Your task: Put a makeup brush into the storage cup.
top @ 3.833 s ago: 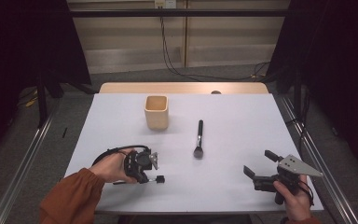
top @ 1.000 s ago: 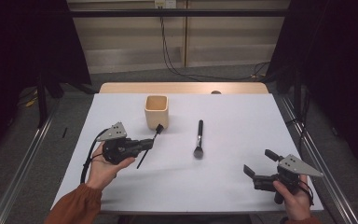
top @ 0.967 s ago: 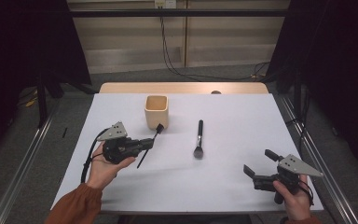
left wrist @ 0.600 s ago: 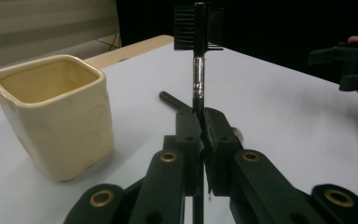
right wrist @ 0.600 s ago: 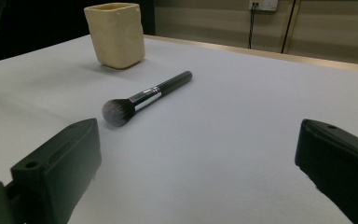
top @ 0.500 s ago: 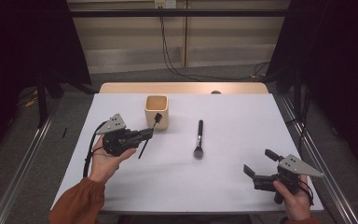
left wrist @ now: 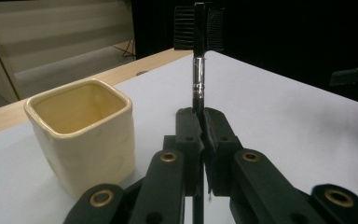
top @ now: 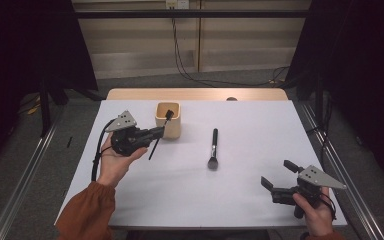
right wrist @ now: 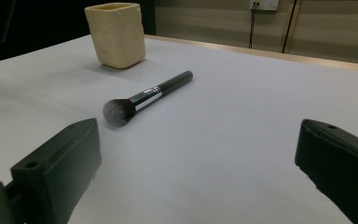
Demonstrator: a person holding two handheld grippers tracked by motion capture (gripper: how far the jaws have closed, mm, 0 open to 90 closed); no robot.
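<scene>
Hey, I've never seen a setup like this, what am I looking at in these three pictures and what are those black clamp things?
Those are hand-held tools: a person holds one two-jaw gripper in each hand at a white table. The high view looks down from above. The other two come from small cameras riding on each gripper, looking along its black jaws.

The left gripper is shut on a thin black brow brush, its comb-and-bristle head near the top of a cream cup. In the left gripper view the cup stands beside the jaws.

The right gripper rests open near the table's near right corner, holding nothing. A fluffy makeup brush lies loose mid-table; the right gripper view shows it ahead.
</scene>
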